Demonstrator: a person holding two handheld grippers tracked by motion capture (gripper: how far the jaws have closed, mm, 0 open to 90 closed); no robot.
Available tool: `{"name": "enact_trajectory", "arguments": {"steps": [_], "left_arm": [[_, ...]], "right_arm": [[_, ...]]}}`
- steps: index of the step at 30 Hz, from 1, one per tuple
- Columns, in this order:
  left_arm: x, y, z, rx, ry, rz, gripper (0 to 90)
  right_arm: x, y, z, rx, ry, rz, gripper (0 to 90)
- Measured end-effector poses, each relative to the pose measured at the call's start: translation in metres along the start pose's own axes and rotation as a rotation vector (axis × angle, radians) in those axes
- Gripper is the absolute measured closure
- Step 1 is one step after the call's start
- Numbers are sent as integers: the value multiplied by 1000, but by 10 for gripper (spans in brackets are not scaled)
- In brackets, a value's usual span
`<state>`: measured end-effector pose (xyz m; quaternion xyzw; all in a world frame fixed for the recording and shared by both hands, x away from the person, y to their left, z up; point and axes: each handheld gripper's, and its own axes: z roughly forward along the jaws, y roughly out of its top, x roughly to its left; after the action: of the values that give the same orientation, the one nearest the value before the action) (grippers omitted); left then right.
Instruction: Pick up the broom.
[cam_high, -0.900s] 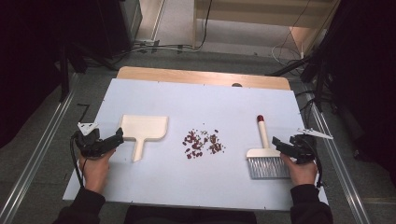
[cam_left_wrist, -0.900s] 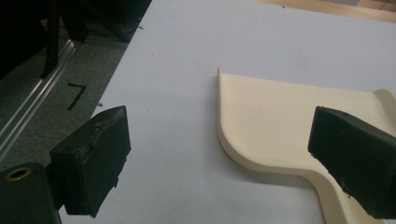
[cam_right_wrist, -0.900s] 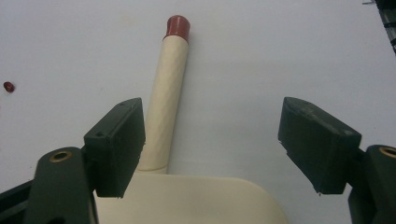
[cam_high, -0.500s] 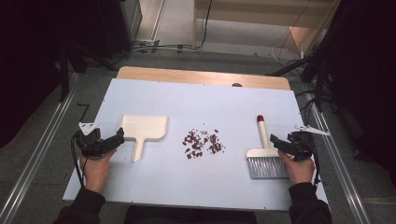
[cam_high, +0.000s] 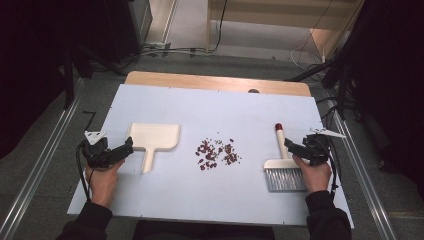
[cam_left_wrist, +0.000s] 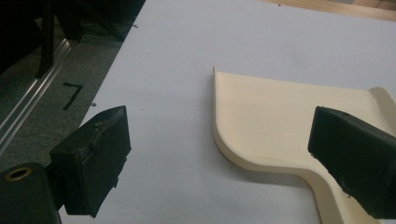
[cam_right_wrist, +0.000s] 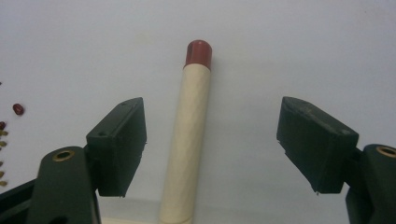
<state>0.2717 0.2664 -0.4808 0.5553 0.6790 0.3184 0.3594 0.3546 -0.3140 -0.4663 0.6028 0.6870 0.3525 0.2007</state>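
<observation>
You are at the reach-in step of a sweeping job, with nothing gripped yet. Take the scatter of small dark-red beans (cam_high: 217, 153) in the middle of the pale blue table top (cam_high: 225, 107) as your landmark. The cream plastic dustpan (cam_high: 153, 139) lies flat to the left of the beans, its handle pointing back toward you, and the cream-handled brush with a red cap and grey bristles (cam_high: 283, 162) lies to their right, cap away from you. Your left gripper (cam_high: 126, 147) sits just beside the dustpan's near left corner with its jaws spread and empty; in the left gripper view the pan's curved corner (cam_left_wrist: 280, 126) lies between them, untouched. Your right gripper (cam_right_wrist: 210, 144) has its jaws wide apart, straddling the brush handle (cam_right_wrist: 189, 135) without pressing on it. Next, I judge, you should lower and close the right jaws squarely on the handle, then slide the left gripper over to the dustpan's handle and clamp it before lifting either.
</observation>
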Motion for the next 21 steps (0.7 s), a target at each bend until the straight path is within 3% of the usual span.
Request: {"name": "enact_trajectory", "arguments": {"steps": [12,21], "left_arm": [[2,0,0,5,2,-6,67],[2,0,1,6,-4,-4,68]], "right_arm": [[5,18,18,13,-3,-2,229],[6,31,31,55,-7,0,248]]}}
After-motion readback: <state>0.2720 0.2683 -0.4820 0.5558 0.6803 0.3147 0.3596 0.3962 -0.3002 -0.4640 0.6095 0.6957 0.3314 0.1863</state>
